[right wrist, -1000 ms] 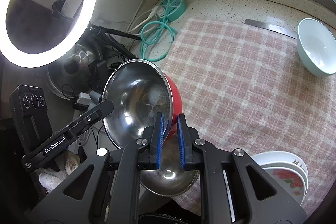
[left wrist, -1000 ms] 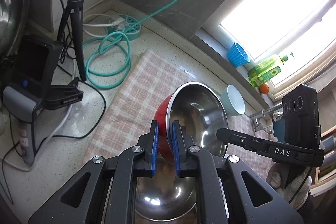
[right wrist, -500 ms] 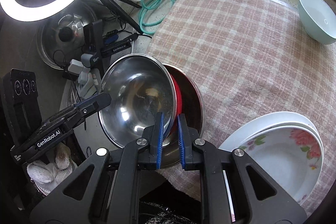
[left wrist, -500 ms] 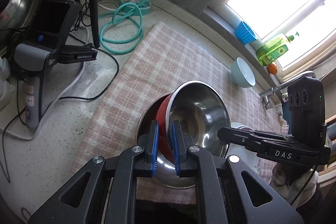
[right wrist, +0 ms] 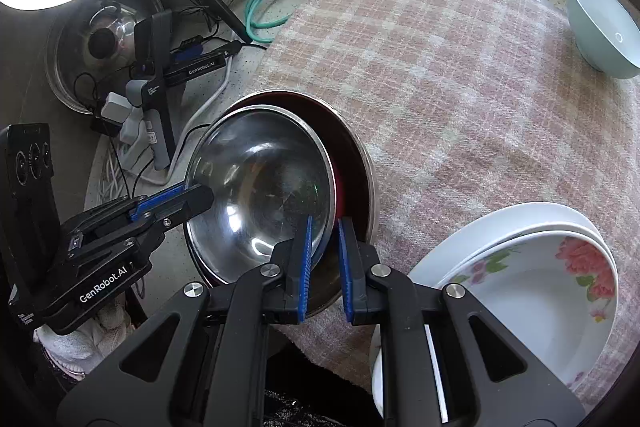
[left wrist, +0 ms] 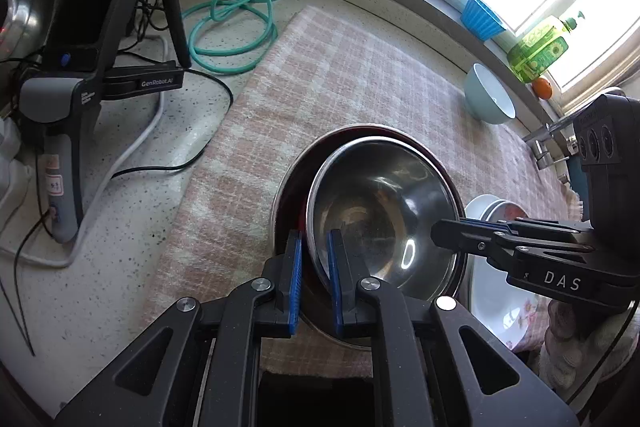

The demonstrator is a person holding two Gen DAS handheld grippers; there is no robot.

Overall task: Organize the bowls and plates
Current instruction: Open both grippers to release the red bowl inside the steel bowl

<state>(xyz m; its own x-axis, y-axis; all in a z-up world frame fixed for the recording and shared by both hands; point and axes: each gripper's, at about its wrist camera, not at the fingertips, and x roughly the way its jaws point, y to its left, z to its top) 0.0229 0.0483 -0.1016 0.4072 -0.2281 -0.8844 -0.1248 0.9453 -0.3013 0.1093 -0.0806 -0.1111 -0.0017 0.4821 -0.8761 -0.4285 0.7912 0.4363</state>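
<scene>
You have lowered the steel bowl (left wrist: 380,203) since a second ago into the larger bowl (right wrist: 352,155) on the checked cloth (right wrist: 460,67), with your left gripper (left wrist: 314,259) and right gripper (right wrist: 323,247) both clamped narrowly on its rim.

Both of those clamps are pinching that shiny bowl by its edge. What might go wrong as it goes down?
The steel bowl is tilted inside the larger bowl beneath, so it may seat crooked or clatter if released now.

The left gripper and right gripper pinch only the thin rim; smooth metal could slip.

The floral plate sits close beside and might get knocked.
</scene>
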